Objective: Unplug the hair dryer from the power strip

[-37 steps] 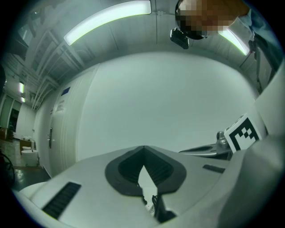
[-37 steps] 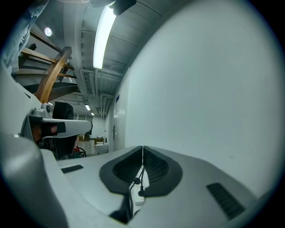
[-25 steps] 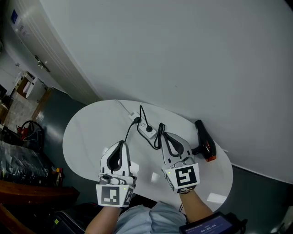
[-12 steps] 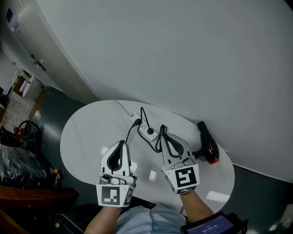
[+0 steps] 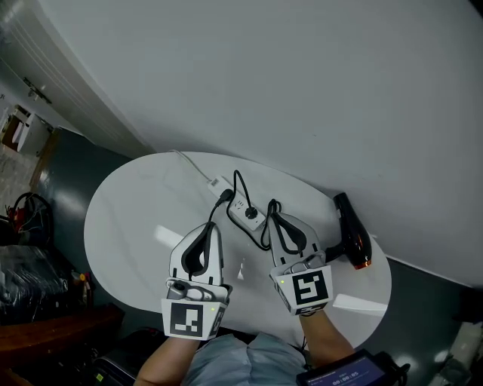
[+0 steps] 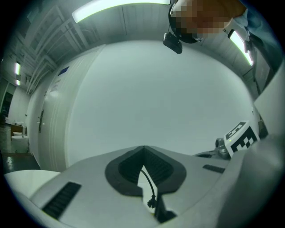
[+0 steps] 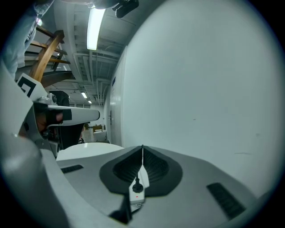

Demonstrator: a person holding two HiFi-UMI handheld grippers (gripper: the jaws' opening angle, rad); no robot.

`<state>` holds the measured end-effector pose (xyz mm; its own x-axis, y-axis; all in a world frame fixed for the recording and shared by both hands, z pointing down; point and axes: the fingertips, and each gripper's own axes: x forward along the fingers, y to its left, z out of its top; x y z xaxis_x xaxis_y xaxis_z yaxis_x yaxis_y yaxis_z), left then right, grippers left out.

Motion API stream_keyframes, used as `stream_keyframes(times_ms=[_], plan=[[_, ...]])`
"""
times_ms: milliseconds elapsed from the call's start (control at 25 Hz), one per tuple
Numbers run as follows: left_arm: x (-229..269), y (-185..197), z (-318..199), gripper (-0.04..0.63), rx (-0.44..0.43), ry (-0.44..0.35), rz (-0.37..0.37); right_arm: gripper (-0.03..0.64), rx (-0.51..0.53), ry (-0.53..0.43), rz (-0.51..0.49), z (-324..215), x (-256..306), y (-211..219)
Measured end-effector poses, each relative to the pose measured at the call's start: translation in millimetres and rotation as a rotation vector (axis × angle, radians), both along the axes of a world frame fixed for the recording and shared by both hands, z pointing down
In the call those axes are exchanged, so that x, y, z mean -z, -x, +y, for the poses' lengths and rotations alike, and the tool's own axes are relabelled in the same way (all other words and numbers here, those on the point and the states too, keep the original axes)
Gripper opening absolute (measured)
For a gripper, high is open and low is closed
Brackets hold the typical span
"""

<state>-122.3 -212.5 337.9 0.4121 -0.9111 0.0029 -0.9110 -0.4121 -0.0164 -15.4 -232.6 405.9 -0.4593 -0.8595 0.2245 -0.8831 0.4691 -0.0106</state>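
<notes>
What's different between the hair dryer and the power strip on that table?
The hair dryer is black with an orange end; the power strip is white. On the table, the hair dryer lies at the right edge, the power strip near the middle with a black plug in it. Both lie flat.

My head view is dim and cool. The wall (image 5: pixel 302 90) is an even grey, and the white surface (image 5: pixel 124 219) is the brightest area, carrying a few pale glare patches. The room beyond its rim sinks into murk. Both gripper views bend hard toward the edges and fall to black corners. A ceiling strip (image 6: pixel 120 10) burns out above the left tongs (image 6: pixel 142 149). A tube (image 7: pixel 94 24) flares over the right tongs (image 7: pixel 142 147). Both tongs' near bodies look soft and out of focus.
</notes>
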Motion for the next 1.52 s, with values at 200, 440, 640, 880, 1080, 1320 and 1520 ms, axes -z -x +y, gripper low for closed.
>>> stream_keyframes(times_ms=[200,440,640,880,1080,1320,1520], plan=[[-25,3,-19,-0.002,-0.010,0.056,0.016,0.003,0.022,0.041,0.011,-9,-33,10],[-62,6,-35,-0.002,-0.021,0.125,0.013,0.003,0.073,0.034,0.026,-17,-66,26],[-86,13,-47,-0.002,-0.015,0.171,0.024,0.005,0.106,0.076,0.047,-21,-94,34],[-100,22,-60,-0.002,-0.004,0.207,0.029,0.124,0.138,0.111,0.076,-24,-114,44],[-110,25,-65,-0.002,-0.009,0.232,0.036,0.126,0.133,0.144,0.104,-31,-127,49],[-114,20,-66,-0.002,-0.033,0.253,0.051,0.099,0.129,0.171,0.161,-38,-135,49],[-112,20,-70,-0.002,-0.040,0.242,0.067,0.072,0.103,0.233,0.171,-38,-143,50]])
